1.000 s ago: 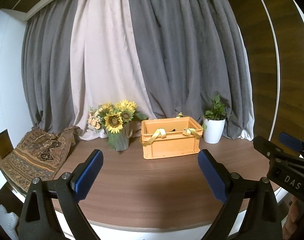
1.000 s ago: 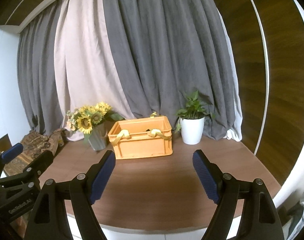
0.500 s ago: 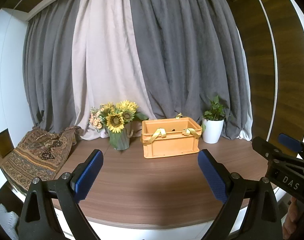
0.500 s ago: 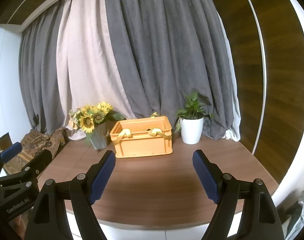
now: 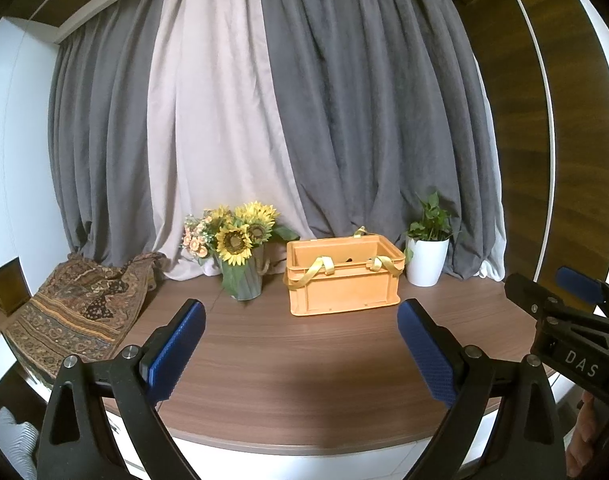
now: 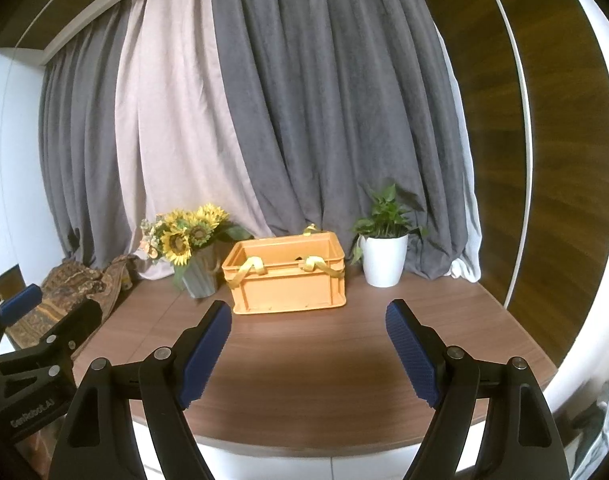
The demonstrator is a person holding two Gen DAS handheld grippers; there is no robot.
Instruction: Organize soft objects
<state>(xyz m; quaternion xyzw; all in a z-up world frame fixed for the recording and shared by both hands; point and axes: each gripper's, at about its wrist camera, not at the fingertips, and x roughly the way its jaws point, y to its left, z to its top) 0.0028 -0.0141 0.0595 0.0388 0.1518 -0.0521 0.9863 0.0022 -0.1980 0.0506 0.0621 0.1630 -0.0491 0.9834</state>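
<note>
1. The orange crate (image 5: 341, 278) stood toward the back edge of the surface (image 5: 304, 364), between the sunflower vase (image 5: 242, 276) and the white plant pot (image 5: 426, 260). Yellow straps (image 5: 318, 270) hung over its front rim.
2. A patterned fabric (image 5: 76, 312) lay draped over the left edge of the surface, well apart from the crate.
3. Judgement: the fabric looked light and limp; it would sag and slide once lifted. A pinch on a bunched fold near its upper edge seemed the best hold.
4. The left claw (image 5: 300, 344) hung released, jaws wide apart, gripping nothing, above the front edge and pointing at the crate.
5. The right claw (image 6: 308, 340) was likewise released and empty, level, and just beside the left one.
6. Neither claw touched the fabric, the straps or the crate.
</note>
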